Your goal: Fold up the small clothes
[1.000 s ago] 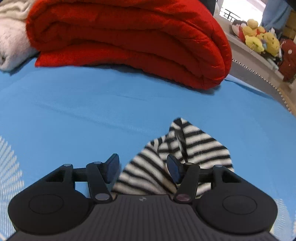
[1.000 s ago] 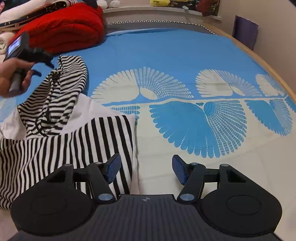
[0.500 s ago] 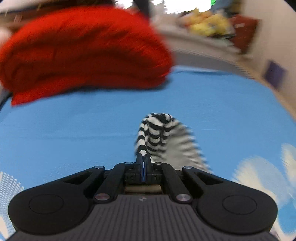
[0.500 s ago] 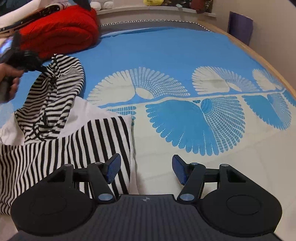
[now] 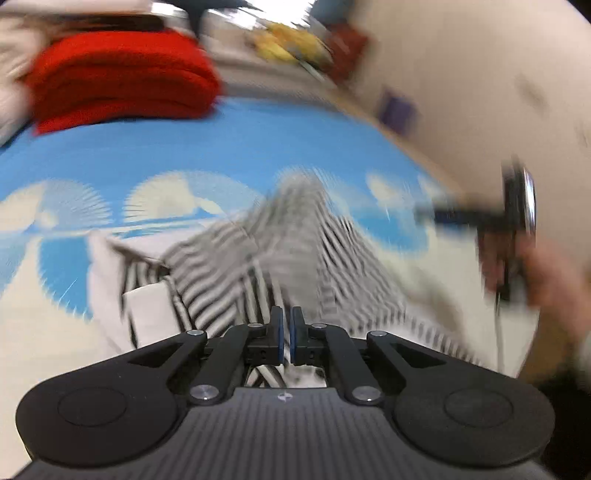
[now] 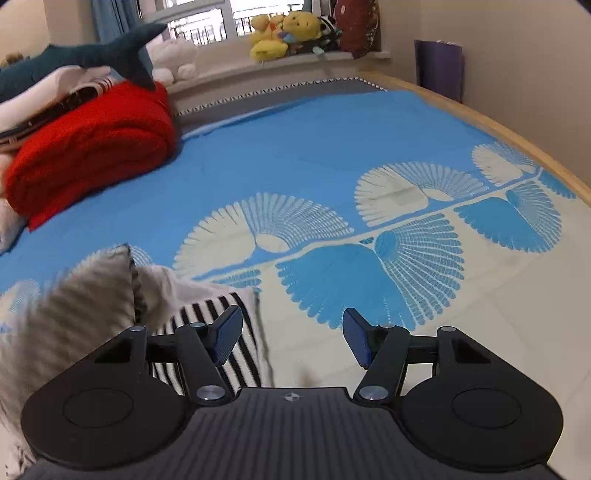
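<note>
A black-and-white striped garment (image 5: 229,273) with white parts lies on the blue patterned bedspread (image 5: 221,147). My left gripper (image 5: 287,328) is low over it. Its jaws stand a narrow slit apart and are opening, with striped cloth still at the pads. The picture is smeared by fast motion. In the right wrist view a blurred striped fold (image 6: 74,295) is lifted at the left, beside a flat striped part (image 6: 207,317). My right gripper (image 6: 291,332) is open and closing slightly, nothing between its fingers, its left finger over the stripes.
A folded red blanket (image 6: 92,147) lies at the back left with a plush shark (image 6: 92,55) above it. Soft toys (image 6: 288,33) sit on the window sill. The wooden bed edge (image 6: 517,136) and a purple object (image 6: 439,66) are at the right. A person's hand (image 5: 546,273) shows blurred.
The left gripper shut on a striped end near the red blanket and swept it fast to the right over the garment; its pads now show a slit. The right gripper rose a little.
</note>
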The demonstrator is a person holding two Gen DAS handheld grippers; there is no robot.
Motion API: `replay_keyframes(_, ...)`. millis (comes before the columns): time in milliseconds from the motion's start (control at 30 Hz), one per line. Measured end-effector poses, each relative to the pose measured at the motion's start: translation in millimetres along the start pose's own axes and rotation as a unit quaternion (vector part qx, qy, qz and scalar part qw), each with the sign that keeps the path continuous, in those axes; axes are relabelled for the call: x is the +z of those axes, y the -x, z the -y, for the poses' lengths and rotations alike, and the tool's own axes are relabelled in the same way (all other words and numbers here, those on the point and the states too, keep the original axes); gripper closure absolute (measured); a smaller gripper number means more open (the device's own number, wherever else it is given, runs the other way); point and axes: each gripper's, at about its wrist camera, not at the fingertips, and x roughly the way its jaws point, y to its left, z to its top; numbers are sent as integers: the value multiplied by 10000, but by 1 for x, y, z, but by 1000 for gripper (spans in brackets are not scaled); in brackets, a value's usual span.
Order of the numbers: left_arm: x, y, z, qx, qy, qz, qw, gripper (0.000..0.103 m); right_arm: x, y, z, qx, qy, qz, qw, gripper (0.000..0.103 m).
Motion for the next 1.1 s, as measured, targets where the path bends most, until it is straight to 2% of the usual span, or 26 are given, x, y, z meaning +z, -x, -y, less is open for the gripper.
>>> replay_keyframes(33,-2,2,-8,95,479,222,9986,94,-1,2,0,115,-54,32,9999,49)
replay_keyframes(100,1,-11,-24,396,1255,364,9906,93,-3,3,-1,433,-224,36,9988,55)
replay_keyframes(167,-3,-34,-42,787,2002,356,9759,90,-7,-1,-4,794,-411,-70,9960,56)
replay_keyframes(200,-5,-48,-48,835,2327,305,9685,89,-9,-3,-7,987,-461,-146,9939,55)
replay_keyframes(300,-14,-81,-68,674,3236,-15,9438,86,-17,-15,-17,1561,-664,-483,9843,55)
replay_keyframes(400,-25,-105,-77,771,3695,-344,9254,70,-25,-30,-30,1970,-908,-871,9723,50)
replay_keyframes(467,-31,-120,-83,893,3919,-574,9139,70,-32,-39,-40,2035,-911,-1091,9687,50)
replay_keyframes(533,-36,-131,-86,828,4081,-629,9070,70,-38,-48,-54,1964,-826,-1214,9695,50)
replay_keyframes(567,-36,-134,-86,790,4079,-651,9073,70,-42,-52,-60,1942,-780,-1282,9694,50)
replay_keyframes(667,-32,-131,-79,939,3725,-690,9207,70,-53,-56,-77,2001,-624,-1444,9671,50)
replay_keyframes(767,-32,-127,-75,989,3505,-768,9281,70,-64,-61,-93,2029,-348,-1594,9655,54)
replay_keyframes(800,-32,-125,-74,989,3487,-797,9286,71,-69,-64,-100,1987,-181,-1668,9656,70)
replay_keyframes(833,-32,-125,-73,965,3468,-835,9292,79,-73,-68,-104,1949,-48,-1737,9653,88)
replay_keyframes(867,-31,-126,-73,900,3417,-866,9315,85,-76,-70,-105,1939,1,-1776,9648,96)
replay_keyframes(900,-29,-125,-71,865,3347,-860,9344,99,-78,-70,-105,1969,-47,-1794,9639,100)
replay_keyframes(933,-26,-123,-69,918,3259,-785,9377,102,-79,-69,-104,2013,-138,-1756,9636,101)
replay_keyframes(1000,-15,-111,-66,1054,3005,-349,9473,102,-71,-54,-92,2152,-421,-1395,9656,101)
replay_keyframes(1100,6,-75,-60,1228,2554,775,9559,102,-49,-15,-68,2518,-738,-571,9633,101)
